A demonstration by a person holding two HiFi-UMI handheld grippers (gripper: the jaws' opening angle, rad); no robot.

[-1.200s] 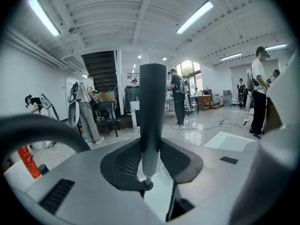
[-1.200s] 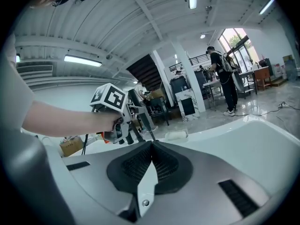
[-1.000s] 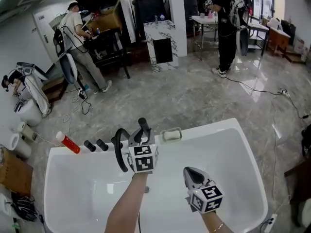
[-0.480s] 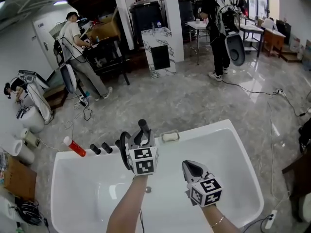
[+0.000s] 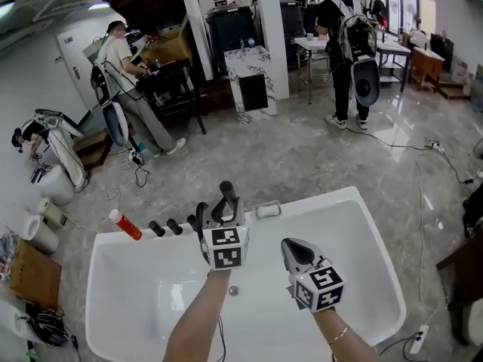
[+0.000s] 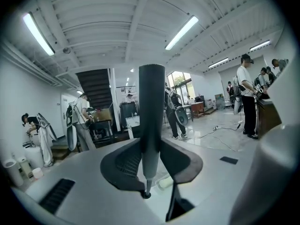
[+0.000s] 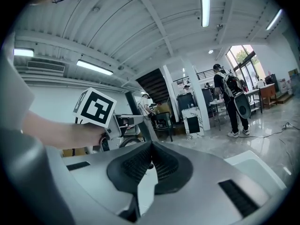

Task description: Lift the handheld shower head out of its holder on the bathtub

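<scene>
Left gripper (image 5: 223,208): jaws clamping the shower head (image 6: 151,102) handle upright, seemingly for drawing it straight up off the bathtub (image 5: 343,199). Right gripper (image 5: 291,249): jaws resting closed, empty.

A red tube (image 5: 125,225) and a small white bar (image 5: 266,210) lie well apart on the far rim of the bathtub (image 5: 324,200), and paper rolls (image 5: 41,232) and a cardboard box (image 5: 30,274) sit on the floor (image 5: 302,157) off its left end. Across the grey marble floor, a person in a white shirt (image 5: 121,59) leans at a dark workbench (image 5: 170,81), beside a marble-patterned pedestal (image 5: 249,81). A person in black with a backpack (image 5: 343,44) stands to the right near a cable (image 5: 400,143), and a third person (image 5: 23,138) bends over by the left wall.
</scene>
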